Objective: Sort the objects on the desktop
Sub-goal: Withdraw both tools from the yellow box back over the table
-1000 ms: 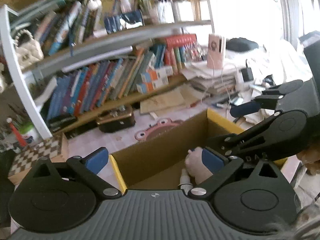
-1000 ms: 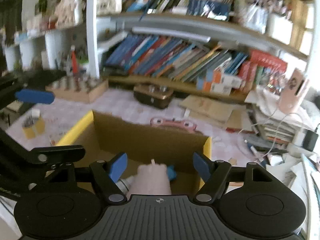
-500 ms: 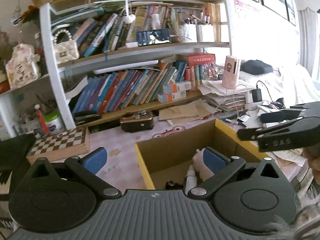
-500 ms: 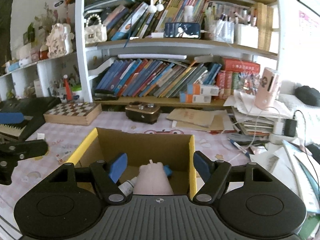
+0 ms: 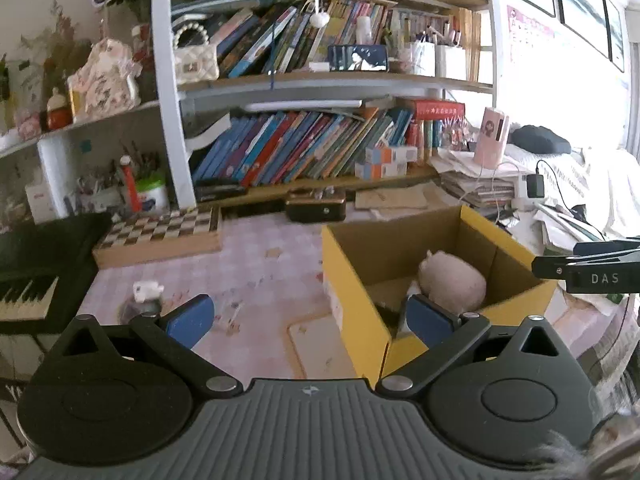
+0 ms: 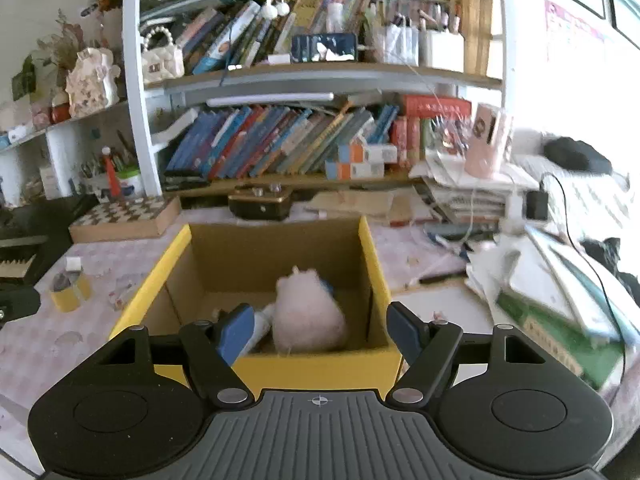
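Note:
A yellow cardboard box [image 6: 374, 256] stands open on the pink desk; it also shows in the left wrist view [image 5: 352, 280]. A pink plush toy [image 6: 308, 316] lies inside it, with a small white bottle [image 6: 260, 326] beside it; the toy also shows in the left wrist view [image 5: 452, 282]. My right gripper [image 6: 320, 330] is open and empty, held above the box's near edge. My left gripper [image 5: 310, 320] is open and empty, to the left of the box. A yellow tape roll [image 6: 70, 288] with a small white item [image 5: 146, 290] sits on the desk to the left.
A checkerboard box [image 5: 160, 232] and a dark case [image 5: 316, 208] sit at the back below the bookshelf [image 5: 304, 148]. A keyboard [image 5: 28, 280] lies at the left. Paper stacks and cables [image 6: 480, 196] crowd the right. The right gripper's arm [image 5: 588, 274] shows at the right edge.
Both grippers have pulled back and up from the box. The left gripper has swung left, bringing the desk and tape roll into view. The toy stays in the box.

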`<move>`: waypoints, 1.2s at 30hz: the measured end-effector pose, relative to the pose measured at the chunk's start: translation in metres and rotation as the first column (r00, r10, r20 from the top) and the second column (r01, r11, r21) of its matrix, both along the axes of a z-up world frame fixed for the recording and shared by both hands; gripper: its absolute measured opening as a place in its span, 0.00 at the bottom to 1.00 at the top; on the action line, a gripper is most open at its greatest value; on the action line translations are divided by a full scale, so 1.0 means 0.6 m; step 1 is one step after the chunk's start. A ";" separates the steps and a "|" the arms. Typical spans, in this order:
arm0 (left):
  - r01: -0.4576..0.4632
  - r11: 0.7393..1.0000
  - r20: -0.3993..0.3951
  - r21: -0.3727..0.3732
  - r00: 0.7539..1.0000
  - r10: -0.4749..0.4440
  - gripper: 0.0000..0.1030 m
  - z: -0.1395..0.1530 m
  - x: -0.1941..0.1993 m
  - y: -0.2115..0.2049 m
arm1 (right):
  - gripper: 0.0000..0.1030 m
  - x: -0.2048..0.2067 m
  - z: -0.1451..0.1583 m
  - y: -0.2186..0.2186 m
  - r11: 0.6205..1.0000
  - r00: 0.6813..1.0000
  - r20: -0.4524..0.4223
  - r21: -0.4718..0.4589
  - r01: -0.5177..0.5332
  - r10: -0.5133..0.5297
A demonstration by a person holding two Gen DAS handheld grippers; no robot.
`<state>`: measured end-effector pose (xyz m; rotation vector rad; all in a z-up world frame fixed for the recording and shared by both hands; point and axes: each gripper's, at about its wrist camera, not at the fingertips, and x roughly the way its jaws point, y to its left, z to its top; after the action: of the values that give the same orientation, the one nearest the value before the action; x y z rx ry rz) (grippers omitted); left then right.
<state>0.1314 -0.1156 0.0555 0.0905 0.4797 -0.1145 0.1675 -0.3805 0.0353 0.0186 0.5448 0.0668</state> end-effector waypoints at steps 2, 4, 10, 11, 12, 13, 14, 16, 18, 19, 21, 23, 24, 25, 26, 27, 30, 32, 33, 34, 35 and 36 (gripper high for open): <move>-0.001 1.000 -0.013 -0.004 1.000 0.001 1.00 -0.006 -0.012 0.013 | 0.73 -0.015 -0.006 0.009 1.000 1.000 -0.014 0.007 0.016 -0.016; -0.004 1.000 -0.027 -0.007 1.000 0.003 1.00 -0.013 -0.023 0.027 | 0.73 -0.033 -0.011 0.021 0.999 0.999 -0.027 0.009 0.031 -0.030; -0.017 1.000 -0.052 -0.014 0.998 0.016 1.00 -0.029 -0.052 0.067 | 0.73 -0.080 -0.027 0.058 0.998 0.997 -0.045 0.007 0.067 -0.066; -0.020 1.000 -0.054 -0.015 0.998 0.019 1.00 -0.031 -0.056 0.073 | 0.73 -0.087 -0.029 0.063 0.997 0.996 -0.047 0.009 0.076 -0.075; -0.022 1.000 -0.057 -0.017 0.998 0.021 1.00 -0.034 -0.060 0.081 | 0.73 -0.092 -0.031 0.069 0.996 0.995 -0.051 0.012 0.086 -0.085; -0.025 0.999 -0.059 -0.019 0.998 0.024 1.00 -0.036 -0.065 0.086 | 0.73 -0.098 -0.033 0.075 0.995 0.994 -0.054 0.016 0.095 -0.094; -0.029 0.999 -0.062 -0.022 0.998 0.028 1.00 -0.039 -0.070 0.093 | 0.73 -0.105 -0.035 0.081 0.994 0.993 -0.057 0.020 0.105 -0.103; -0.035 0.999 -0.069 -0.028 0.997 0.033 1.00 -0.043 -0.077 0.103 | 0.73 -0.116 -0.039 0.092 0.993 0.991 -0.065 0.023 0.115 -0.114; -0.035 0.999 -0.080 -0.033 0.996 0.033 1.00 -0.049 -0.086 0.113 | 0.73 -0.127 -0.044 0.105 0.992 0.990 -0.075 0.024 0.121 -0.119; -0.035 0.999 -0.088 -0.036 0.996 0.032 1.00 -0.052 -0.090 0.118 | 0.73 -0.132 -0.046 0.110 0.992 0.990 -0.080 0.024 0.122 -0.120; -0.030 0.999 -0.103 -0.041 0.994 0.026 1.00 -0.059 -0.099 0.127 | 0.73 -0.141 -0.052 0.123 0.993 0.989 -0.091 0.020 0.121 -0.118; -0.025 0.999 -0.114 -0.043 0.993 0.020 1.00 -0.064 -0.105 0.134 | 0.73 -0.150 -0.057 0.134 0.993 0.988 -0.101 0.015 0.118 -0.116; -0.022 0.999 -0.120 -0.044 0.993 0.017 1.00 -0.067 -0.109 0.138 | 0.73 -0.155 -0.060 0.140 0.993 0.987 -0.107 0.014 0.118 -0.116; -0.020 0.999 -0.125 -0.045 0.992 0.014 1.00 -0.069 -0.112 0.141 | 0.73 -0.159 -0.063 0.146 0.993 0.987 -0.113 0.014 0.118 -0.116; -0.018 0.999 -0.129 -0.046 0.992 0.012 1.00 -0.071 -0.116 0.144 | 0.73 -0.164 -0.065 0.152 0.993 0.986 -0.120 0.015 0.118 -0.116; -0.016 0.999 -0.134 -0.046 0.991 0.010 1.00 -0.073 -0.119 0.148 | 0.73 -0.166 -0.068 0.157 0.993 0.985 -0.126 0.016 0.117 -0.114; -0.010 0.999 -0.148 -0.044 0.989 0.004 1.00 -0.078 -0.129 0.159 | 0.73 -0.178 -0.075 0.173 0.993 0.984 -0.141 0.017 0.115 -0.111; -0.007 0.999 -0.156 -0.044 0.988 0.000 1.00 -0.083 -0.136 0.167 | 0.73 -0.185 -0.079 0.183 0.994 0.983 -0.151 0.019 0.112 -0.108; -0.007 0.999 -0.160 -0.044 0.987 -0.001 1.00 -0.084 -0.138 0.171 | 0.73 -0.188 -0.081 0.189 0.994 0.982 -0.158 0.020 0.110 -0.105; -0.005 0.999 -0.164 -0.043 0.987 -0.002 1.00 -0.086 -0.141 0.175 | 0.73 -0.191 -0.084 0.194 0.994 0.981 -0.163 0.022 0.108 -0.103; -0.004 0.999 -0.166 -0.043 0.986 -0.003 1.00 -0.087 -0.143 0.178 | 0.73 -0.194 -0.086 0.199 0.994 0.980 -0.170 0.025 0.106 -0.100; -0.002 0.999 -0.169 -0.042 0.986 -0.005 1.00 -0.088 -0.146 0.181 | 0.73 -0.196 -0.089 0.206 0.994 0.979 -0.178 0.028 0.103 -0.097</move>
<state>0.0439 -0.0067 0.0025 0.0401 0.6470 -0.1346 0.0498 -0.2570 -0.0180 0.0891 0.7186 -0.0233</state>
